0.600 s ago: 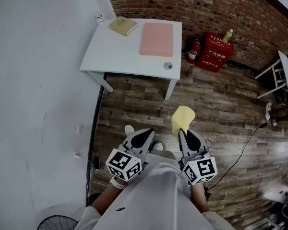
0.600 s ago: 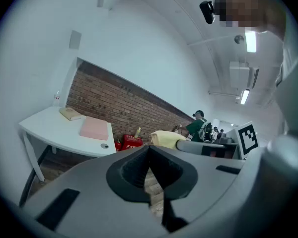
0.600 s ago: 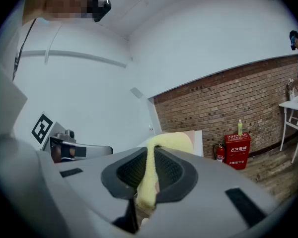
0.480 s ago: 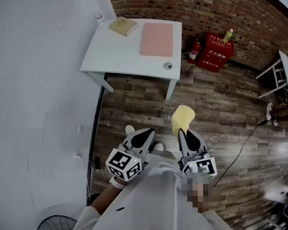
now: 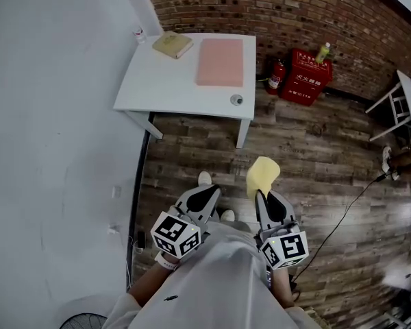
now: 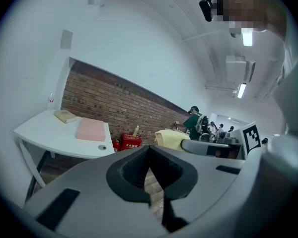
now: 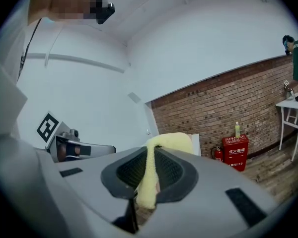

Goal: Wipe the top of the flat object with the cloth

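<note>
The right gripper (image 5: 259, 193) is clamped on a yellow cloth (image 5: 262, 173), which sticks out past the jaw tips toward 12 o'clock. Just beside it at 9 o'clock, the left gripper (image 5: 209, 190) has its jaws pressed together on nothing. Well apart at 12 o'clock stands a white table (image 5: 157, 88). The pink pad (image 5: 220, 62) lies flat on it, with a book (image 5: 172, 44) at the pad's 9 o'clock. A red box (image 5: 303, 77) sits on the floor at the table's 3 o'clock.

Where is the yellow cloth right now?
In the head view, the yellow cloth is pinched in the right gripper, right of centre, above the wooden floor and well short of the white table.
</note>
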Available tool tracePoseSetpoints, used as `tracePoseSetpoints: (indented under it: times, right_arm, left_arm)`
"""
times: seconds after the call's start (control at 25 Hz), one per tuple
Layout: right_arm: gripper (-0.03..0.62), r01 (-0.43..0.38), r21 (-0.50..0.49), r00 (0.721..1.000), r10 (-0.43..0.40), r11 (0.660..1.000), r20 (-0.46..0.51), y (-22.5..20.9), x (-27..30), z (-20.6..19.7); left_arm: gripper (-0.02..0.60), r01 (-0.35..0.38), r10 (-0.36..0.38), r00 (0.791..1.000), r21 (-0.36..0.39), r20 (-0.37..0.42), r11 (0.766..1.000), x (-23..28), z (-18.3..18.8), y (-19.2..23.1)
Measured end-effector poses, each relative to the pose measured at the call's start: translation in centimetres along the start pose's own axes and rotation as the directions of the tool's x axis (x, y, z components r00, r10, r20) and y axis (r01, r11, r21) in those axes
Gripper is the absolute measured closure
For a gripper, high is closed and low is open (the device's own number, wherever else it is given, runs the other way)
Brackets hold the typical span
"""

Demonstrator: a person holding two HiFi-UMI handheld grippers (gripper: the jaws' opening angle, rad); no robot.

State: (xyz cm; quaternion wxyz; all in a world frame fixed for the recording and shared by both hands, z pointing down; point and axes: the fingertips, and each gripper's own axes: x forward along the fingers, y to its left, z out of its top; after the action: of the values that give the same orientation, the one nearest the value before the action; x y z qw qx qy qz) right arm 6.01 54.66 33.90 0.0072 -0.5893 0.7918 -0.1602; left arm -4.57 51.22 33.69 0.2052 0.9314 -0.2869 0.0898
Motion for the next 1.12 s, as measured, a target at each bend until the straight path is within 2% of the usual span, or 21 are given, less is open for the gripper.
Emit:
tracePoseSetpoints:
  times: [0.24, 0.44, 0.68, 0.88, 0.96, 1.12]
  right_arm:
    - [0.546, 0.01, -0.013, 1.0, -0.01, 1.0, -0.013, -1.5, 2.5, 0.9]
    - [0.546, 0.011, -0.03, 1.0, -0.012, 0.999, -0.02, -3.1, 6.8, 2.6]
    - [0.545, 0.008, -0.104, 0.999, -0.012, 0.995, -0.038, -6.3, 13.3, 6.0]
    - [0.545, 0.002, -0.12, 1.0, -0.006, 0.993, -0.031, -7.2, 20.1, 9.2]
    - [0.545, -0.035, -0.144, 0.999, 0.03, 0.989, -0.041, -6.9, 22.9, 9.9]
    - [0.545, -0.172, -0.178, 0.985, 0.164, 0.969, -0.059, -5.7, 29.3, 11.5]
  left_arm:
    - [0.563, 0.013, -0.013, 1.0, -0.015, 0.018, 1.0, 2.7, 1.5, 2.2]
    - [0.563, 0.032, -0.031, 0.999, -0.049, 0.031, 0.998, 6.2, 3.2, 5.9]
    - [0.563, 0.057, -0.053, 0.997, -0.064, 0.059, 0.996, 12.1, 7.4, 10.7]
    - [0.563, 0.079, -0.075, 0.995, -0.069, 0.06, 0.994, 16.3, 11.0, 16.4]
    - [0.563, 0.08, -0.076, 0.994, -0.061, 0.074, 0.995, 17.6, 12.8, 18.7]
    - [0.563, 0.062, -0.055, 0.992, -0.058, 0.109, 0.996, 19.9, 16.3, 23.7]
